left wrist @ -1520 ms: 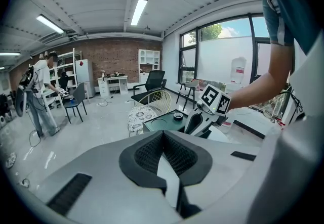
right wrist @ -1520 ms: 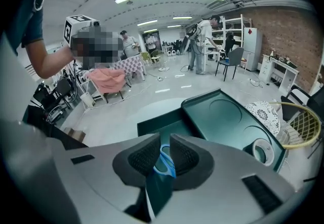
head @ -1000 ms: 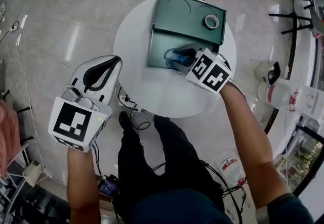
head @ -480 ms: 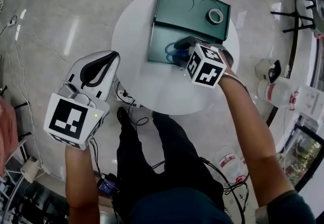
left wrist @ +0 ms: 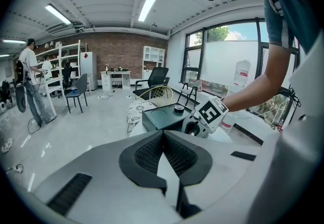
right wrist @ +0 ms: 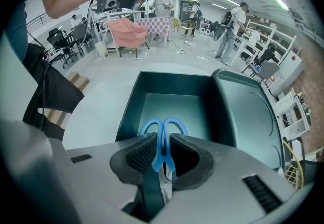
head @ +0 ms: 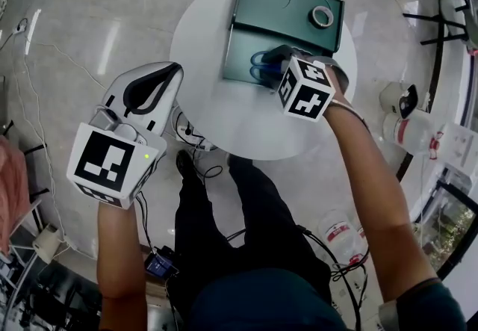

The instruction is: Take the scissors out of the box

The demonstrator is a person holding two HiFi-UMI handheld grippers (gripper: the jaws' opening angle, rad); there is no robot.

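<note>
Head view: steeply down on round tabletop (head: 216, 116). Right gripper view: close, into box (right wrist: 195, 112). Left gripper view: farther off, level, same box.

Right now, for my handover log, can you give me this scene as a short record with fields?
right gripper: jaws shut on the scissors, just below the blue handle loops
scissors: handles over the open box; lifted or resting, cannot tell
left gripper: jaws together, empty, held beside the table
tape roll: on the box's lid
</note>
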